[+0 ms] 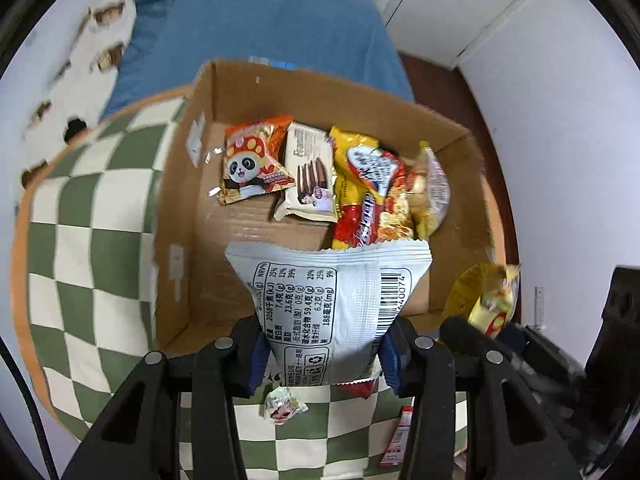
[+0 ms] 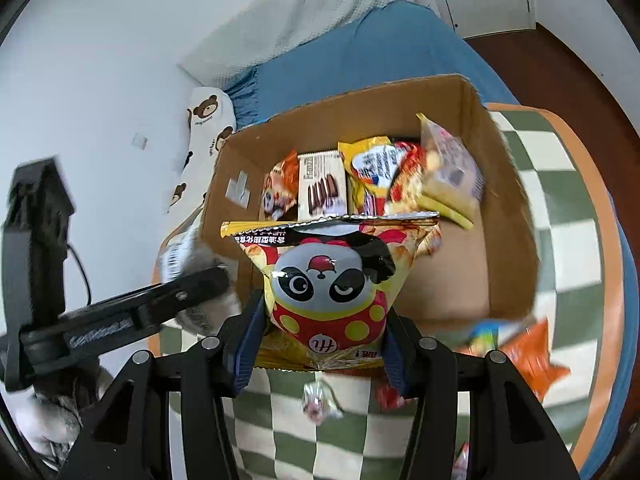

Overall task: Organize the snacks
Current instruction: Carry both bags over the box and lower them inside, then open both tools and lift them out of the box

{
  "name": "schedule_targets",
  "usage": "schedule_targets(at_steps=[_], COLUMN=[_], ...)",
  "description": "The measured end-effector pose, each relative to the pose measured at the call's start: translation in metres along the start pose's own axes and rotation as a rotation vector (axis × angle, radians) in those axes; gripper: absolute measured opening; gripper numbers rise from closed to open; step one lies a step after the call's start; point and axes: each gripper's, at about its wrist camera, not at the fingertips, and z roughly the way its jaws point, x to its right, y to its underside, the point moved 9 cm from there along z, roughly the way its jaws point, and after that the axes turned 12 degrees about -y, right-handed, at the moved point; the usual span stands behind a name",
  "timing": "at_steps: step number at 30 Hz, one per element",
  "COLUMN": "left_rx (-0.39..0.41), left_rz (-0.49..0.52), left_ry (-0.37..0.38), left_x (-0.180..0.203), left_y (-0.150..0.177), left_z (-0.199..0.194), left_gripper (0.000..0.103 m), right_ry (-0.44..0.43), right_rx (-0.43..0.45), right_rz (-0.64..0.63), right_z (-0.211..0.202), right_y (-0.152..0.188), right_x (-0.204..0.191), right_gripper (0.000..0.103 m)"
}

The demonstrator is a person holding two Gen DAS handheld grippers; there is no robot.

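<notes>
I have a packet in each claw. My left claw (image 1: pixel 320 354) is clenched on the white bag (image 1: pixel 334 308), its blue pads pinching the lower sides, printed back facing the camera. My right claw (image 2: pixel 320 344) is clenched on the panda bag (image 2: pixel 332 284), gripped the same way, low down across its width.

Both bags hang in the air over the near edge of the box (image 1: pixel 224 92), which stands on the checked cloth (image 1: pixel 92 240) towards its far edge. Inside the box, against the far wall, a row of packets (image 1: pixel 308 176) already leans side by side; the near half of the floor is bare cardboard.

I judge both bags to be light, puffed with air, and soft, with slick foil that crinkles. The contents are probably brittle, so a hard squeeze could crush them. The best hold, I think, is where I have them: across the narrow waist near one sealed end, where the film bunches and will not slide.

Each bag's long axis runs away from the claw, its serrated top seal pointing forward and down towards the box. The panda print reads upright from my right camera.

A few small wrapped sweets (image 1: pixel 285 404) and an orange packet (image 2: pixel 532 356) lie loose on the cloth by the box's near edge.
</notes>
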Motion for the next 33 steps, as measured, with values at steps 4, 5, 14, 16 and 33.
schedule_targets(at_steps=[4,5,14,16,33], left_rx=[-0.103,-0.120,-0.240,-0.235,-0.007], left_rz=[-0.007,-0.008,-0.019,-0.032,0.018], left_ry=[-0.012,-0.015,-0.062,-0.053,-0.156], left_x=[-0.006,-0.007,-0.017,-0.019,-0.003], left_y=[-0.020,-0.023,-0.015,-0.014,-0.006], left_z=[0.037,0.043,0.095,0.099,0.058], left_gripper=[0.043,0.043,0.052,0.082,0.084], right_ry=[0.030,0.031,0.010,0.032,0.195], right_rx=[-0.059,-0.072,-0.230,-0.252,-0.141], right_rz=[0.018,0.028,0.097,0.091,0.040], right_z=[0.043,0.053,0.115,0.119,0.060], right_y=[-0.007,-0.005,0.010,0.010,0.000], right_x=[0.013,0.016,0.038,0.044,0.077], right_gripper=[0.055,0.055,0.064,0.094,0.099])
